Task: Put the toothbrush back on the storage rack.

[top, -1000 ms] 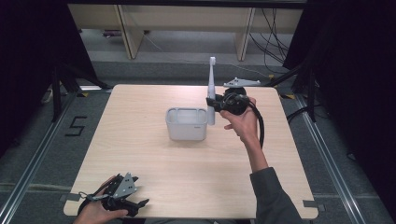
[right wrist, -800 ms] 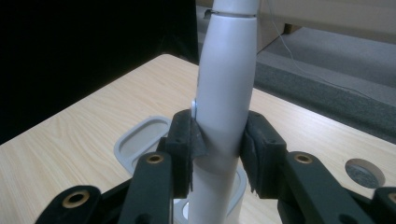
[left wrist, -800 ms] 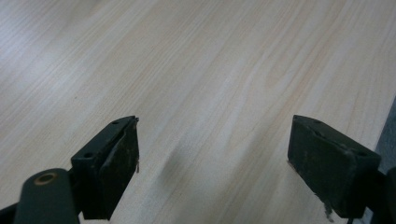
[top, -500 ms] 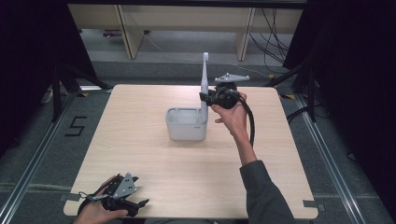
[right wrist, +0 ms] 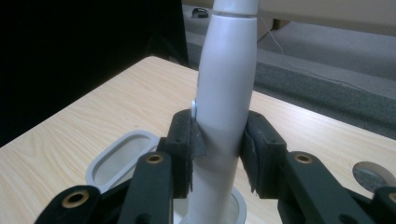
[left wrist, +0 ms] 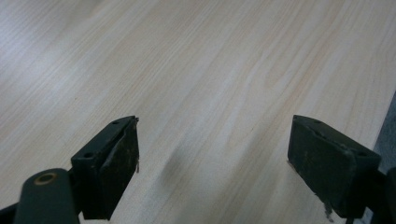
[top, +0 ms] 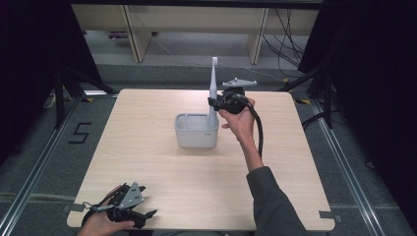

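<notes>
At the near left corner of the light wooden table (top: 162, 172), the left gripper (top: 129, 210) rests in the person's left hand (top: 101, 223), close to the near edge. A grey three-cornered plate sits on top of it. In the left gripper view, the two black jaws stand wide apart over bare wood grain, with nothing between the pads (left wrist: 122, 161).

Farther in, near the table's middle, stands the pale grey rounded plastic holder (top: 195, 131). It has two openings in its top: an oval compartment on the left and a round socket on the right. In the right gripper view the oval compartment (right wrist: 122, 158) shows to the left of the jaws.

The tall white plastic electric toothbrush (top: 213, 91) stands upright with its lower end in the right-hand socket of the holder; whether it is seated on the bottom cannot be told. Its brush head points straight up, above the far edge of the table as seen from above.

The right gripper (top: 212, 103), held in the person's right hand (top: 238, 120), is just right of the toothbrush and above the holder. Its jaws are set narrow, with both pads (right wrist: 184, 147) pressed against the toothbrush handle (right wrist: 224, 107) from either side. The black cable (top: 258, 130) trails from the gripper toward the near side along the forearm.
</notes>
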{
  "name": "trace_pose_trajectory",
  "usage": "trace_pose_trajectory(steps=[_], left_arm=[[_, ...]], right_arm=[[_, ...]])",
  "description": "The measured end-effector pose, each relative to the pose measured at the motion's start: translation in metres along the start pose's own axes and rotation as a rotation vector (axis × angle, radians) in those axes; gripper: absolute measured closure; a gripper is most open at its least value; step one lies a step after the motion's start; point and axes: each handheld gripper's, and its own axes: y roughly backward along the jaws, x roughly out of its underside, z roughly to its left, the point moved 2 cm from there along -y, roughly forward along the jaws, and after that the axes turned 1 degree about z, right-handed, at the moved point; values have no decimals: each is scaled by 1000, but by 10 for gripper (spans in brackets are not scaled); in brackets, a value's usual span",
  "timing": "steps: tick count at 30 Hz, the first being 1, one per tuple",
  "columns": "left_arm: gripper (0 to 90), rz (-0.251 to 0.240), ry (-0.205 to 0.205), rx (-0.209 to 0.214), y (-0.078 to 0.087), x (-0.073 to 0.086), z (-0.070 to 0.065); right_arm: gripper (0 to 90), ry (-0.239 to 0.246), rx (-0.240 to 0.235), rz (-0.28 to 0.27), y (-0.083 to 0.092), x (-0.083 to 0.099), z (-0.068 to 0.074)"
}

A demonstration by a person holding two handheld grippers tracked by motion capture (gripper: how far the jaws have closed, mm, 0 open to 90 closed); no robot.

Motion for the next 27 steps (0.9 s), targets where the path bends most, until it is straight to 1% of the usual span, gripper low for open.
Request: trace_pose_trajectory(steps=[1, 2, 3, 4, 5, 6, 7, 8, 10, 11, 12, 13, 15, 16, 17, 18, 20, 21, 22, 23, 24, 25, 26, 27], left_arm=[[163, -2, 11, 2, 0, 0, -1], [163, -2, 2, 2, 0, 0, 0], [163, -2, 2, 2, 0, 0, 0], [163, 0, -2, 0, 0, 0, 0], [163, 0, -2, 0, 0, 0, 0], [163, -2, 0, 2, 0, 0, 0], [163, -2, 0, 2, 0, 0, 0], [163, -2, 2, 2, 0, 0, 0], [163, 0, -1, 1, 0, 0, 0], [163, -1, 2, 1, 0, 0, 0], [163, -1, 1, 2, 0, 0, 0], [163, -1, 1, 2, 0, 0, -1], [163, 0, 5, 3, 0, 0, 0], [163, 1, -1, 1, 0, 0, 0], [163, 0, 1, 2, 0, 0, 0], [163, 0, 0, 2, 0, 0, -1], [163, 0, 1, 0, 0, 0, -1], [163, -1, 1, 1, 0, 0, -1], [163, 1, 0, 4, -1, 0, 0], [163, 2, 0, 5, -1, 0, 0], [163, 11, -11, 3, 0, 0, 0], [163, 11, -10, 3, 0, 0, 0], [163, 8, -9, 3, 0, 0, 0], [163, 8, -9, 3, 0, 0, 0]], right_arm=[[663, 5, 1, 0, -1, 1, -1], [663, 16, 6, 4, -3, 2, -3], [663, 16, 6, 4, -3, 2, -3], [662, -4, 10, 8, -5, 4, -3], [662, -4, 10, 8, -5, 4, -3], [663, 12, 4, 7, -7, 6, -3], [663, 12, 4, 7, -7, 6, -3], [662, -3, 7, 11, -8, 8, -1], [662, -10, 15, 14, -10, 11, -2], [662, -10, 15, 14, -10, 11, -2], [662, 4, 22, 16, -11, 13, -4], [662, -9, 15, 21, -12, 14, -3], [661, -6, 23, 23, -14, 17, -4], [661, 5, 15, 26, -14, 18, -5], [661, -13, 19, 36, -15, 20, -4], [661, 8, 22, 41, -17, 22, -6], [660, 12, 22, 42, -19, 24, -8], [660, 12, 22, 42, -19, 24, -8], [660, -1, 37, 52, -18, 26, -6], [661, 6, 32, 48, -20, 27, -7], [661, -6, 28, 59, -21, 28, -6], [660, 15, 25, 54, -22, 29, -7], [660, -4, 25, 61, -23, 31, -6], [660, -4, 25, 61, -23, 31, -6]])
